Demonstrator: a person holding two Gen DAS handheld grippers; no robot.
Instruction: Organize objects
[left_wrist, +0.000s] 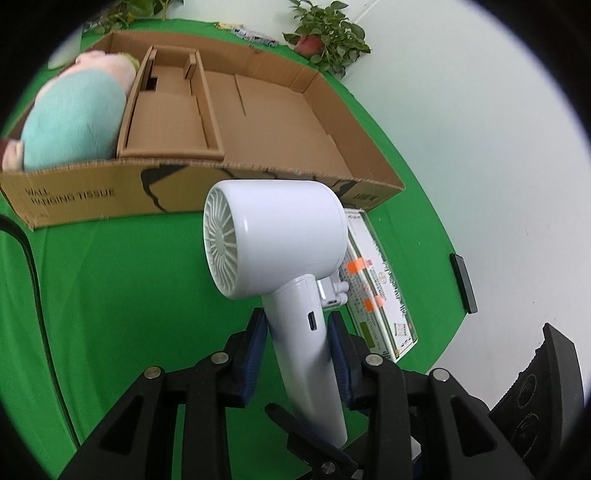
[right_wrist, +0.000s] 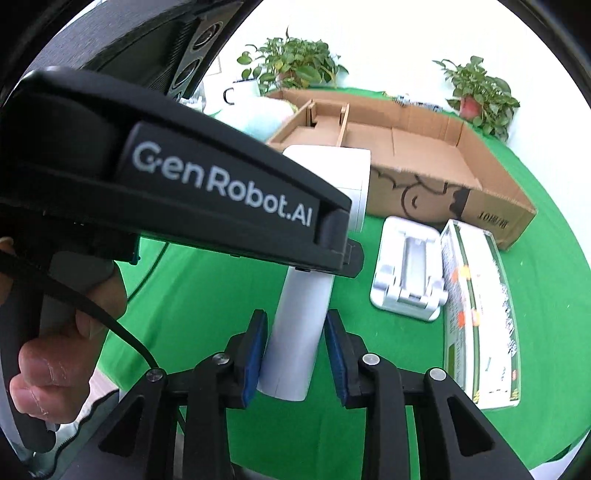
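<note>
A white hair dryer (left_wrist: 273, 236) is held upright above the green cloth. My left gripper (left_wrist: 297, 332) is shut on its handle. In the right wrist view the dryer's handle (right_wrist: 295, 332) stands between the blue pads of my right gripper (right_wrist: 295, 332); the left pad touches it and the right pad shows a small gap. The left gripper's black body (right_wrist: 166, 177) crosses that view and hides most of the dryer's head. An open cardboard box (left_wrist: 258, 122) with a divider lies behind, holding a plush toy (left_wrist: 74, 114) at its left end.
A white folding stand (right_wrist: 406, 273) and a green-and-white carton (right_wrist: 480, 314) lie on the green cloth (left_wrist: 110, 295) right of the dryer, in front of the box. Potted plants (right_wrist: 480, 92) stand at the back. A black cable (left_wrist: 29, 258) runs at the left.
</note>
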